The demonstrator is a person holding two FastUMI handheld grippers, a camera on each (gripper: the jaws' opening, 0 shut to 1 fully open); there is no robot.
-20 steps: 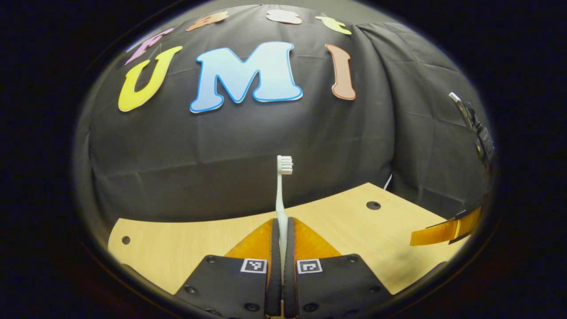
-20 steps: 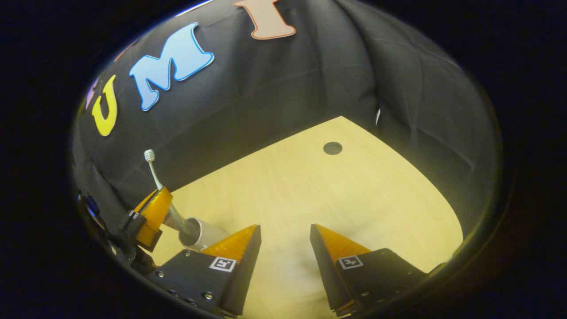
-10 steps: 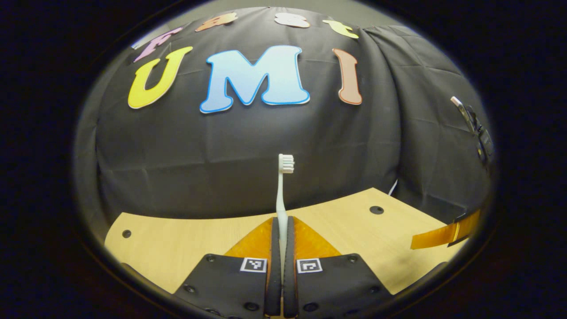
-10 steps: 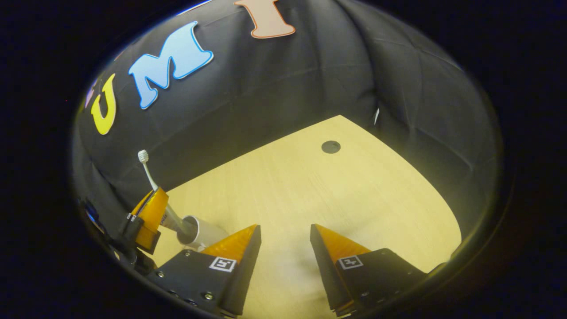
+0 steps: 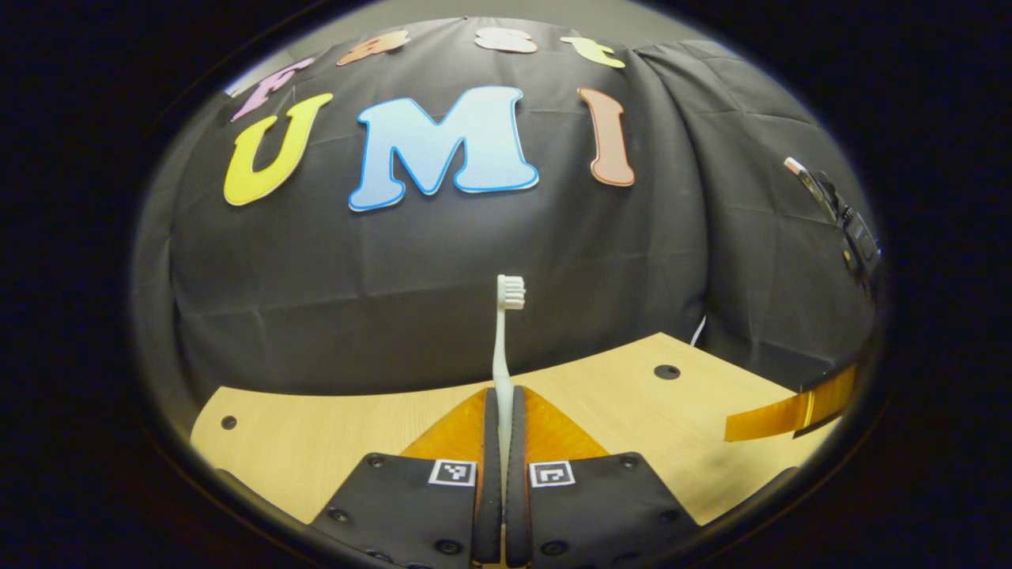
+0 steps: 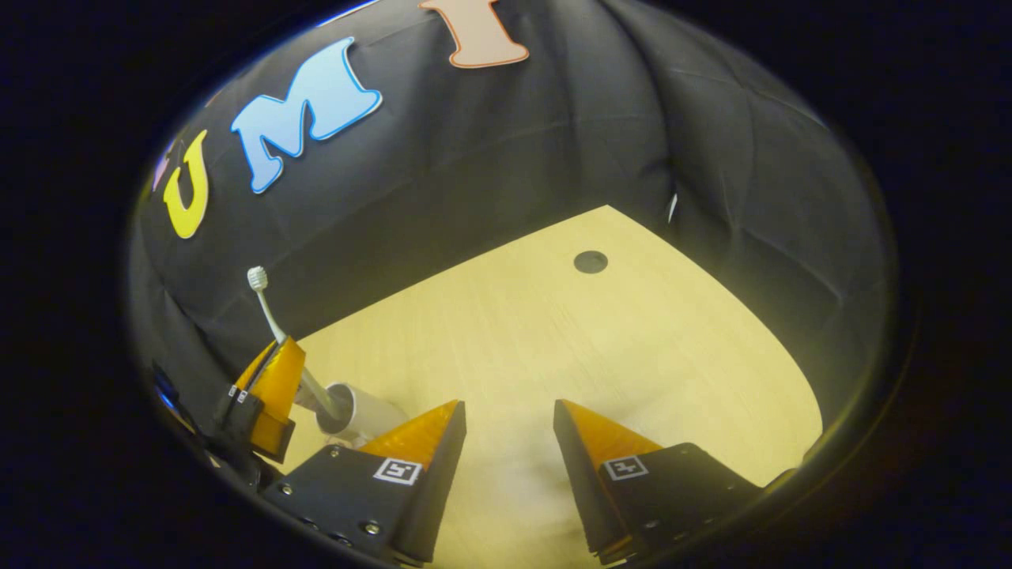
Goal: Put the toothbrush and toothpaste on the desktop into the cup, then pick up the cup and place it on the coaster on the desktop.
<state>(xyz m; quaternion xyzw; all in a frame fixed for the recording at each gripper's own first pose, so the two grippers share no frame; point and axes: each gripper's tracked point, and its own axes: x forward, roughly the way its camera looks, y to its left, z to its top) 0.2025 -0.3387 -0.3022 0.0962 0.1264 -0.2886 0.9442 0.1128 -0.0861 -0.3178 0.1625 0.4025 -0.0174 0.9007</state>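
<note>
toothbrush lower handle hidden between tool fingers, cup base behind right tool

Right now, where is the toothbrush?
The toothbrush stands upright, clamped between the left gripper's fingers, bristles up. In the right gripper view, its lower end reaches into the white cup at the lower left of the desk.

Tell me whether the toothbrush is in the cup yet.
Partly: toothbrush, clamped by the left gripper, has its lower end inside the cup.
</note>
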